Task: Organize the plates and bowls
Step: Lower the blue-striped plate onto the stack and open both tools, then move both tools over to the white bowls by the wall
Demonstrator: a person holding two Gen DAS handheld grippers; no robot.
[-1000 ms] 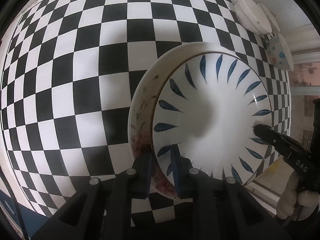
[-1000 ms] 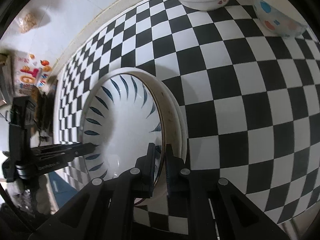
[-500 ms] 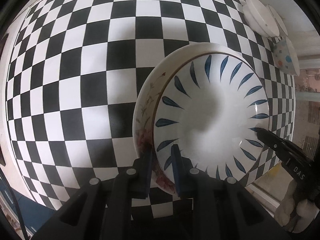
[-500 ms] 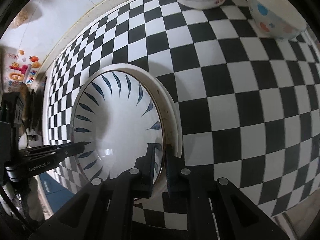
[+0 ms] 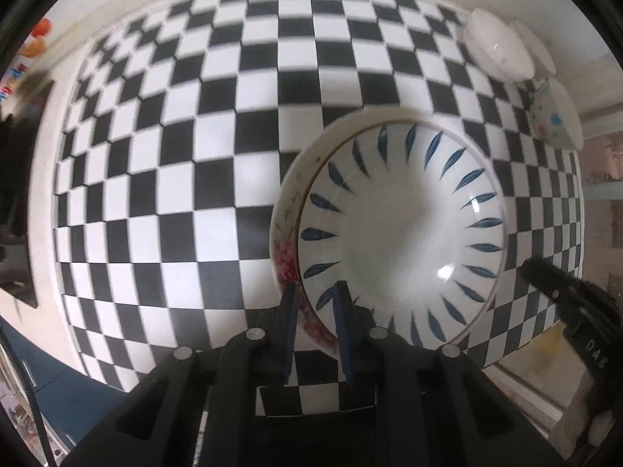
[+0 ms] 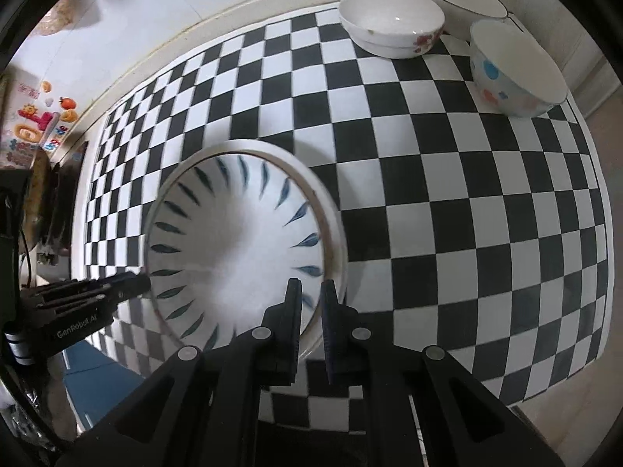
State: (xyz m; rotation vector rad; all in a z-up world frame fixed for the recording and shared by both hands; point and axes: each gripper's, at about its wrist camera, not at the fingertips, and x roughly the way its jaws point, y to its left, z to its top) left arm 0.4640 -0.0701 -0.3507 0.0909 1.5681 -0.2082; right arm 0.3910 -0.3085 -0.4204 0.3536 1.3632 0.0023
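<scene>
A white bowl with blue leaf strokes (image 5: 405, 229) sits nested inside a larger flowered bowl (image 5: 286, 233). The pair hangs above the checkered table (image 5: 175, 179). My left gripper (image 5: 316, 311) is shut on the near rim of both bowls, one finger outside and one inside. In the right wrist view, my right gripper (image 6: 311, 303) is shut on the opposite rim of the blue-leaf bowl (image 6: 233, 249) and of the outer bowl (image 6: 335, 233). Each gripper shows in the other's view: the right gripper (image 5: 545, 276) and the left gripper (image 6: 128, 284).
At the table's far corner stand a white bowl with red flowers (image 6: 391, 29), a dotted bowl (image 6: 514, 70) and a dark-rimmed white bowl (image 6: 463, 0). Stickers (image 6: 35, 124) cover the wall on the left. The table's front edge (image 6: 311, 416) lies just below the grippers.
Both grippers have risen together with the nested bowls. The table looks farther away, and more of its edges and the far bowls have come into view.
</scene>
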